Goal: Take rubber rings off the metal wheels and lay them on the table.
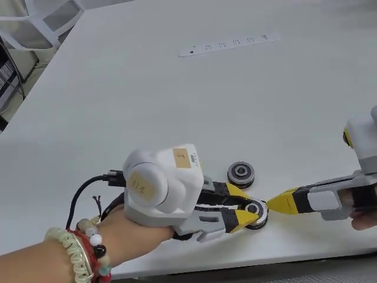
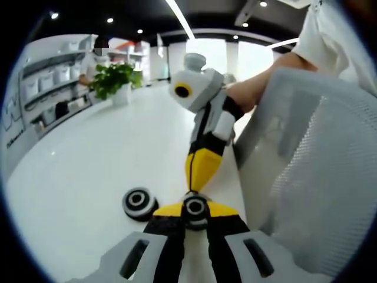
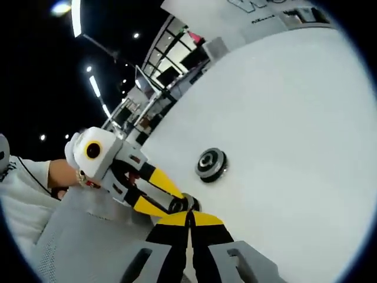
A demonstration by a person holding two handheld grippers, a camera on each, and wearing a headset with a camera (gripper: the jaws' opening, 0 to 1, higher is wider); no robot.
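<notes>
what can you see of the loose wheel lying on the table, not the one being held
The loose wheel is small and round, lying flat on the white table near its front edge. A dark ring, rubber by its look, wraps its outside; inside is a grey metal hub of concentric rings with a dark centre. It sits just beyond the held wheel in the left tool, apart from both, touched only by the table.
</notes>
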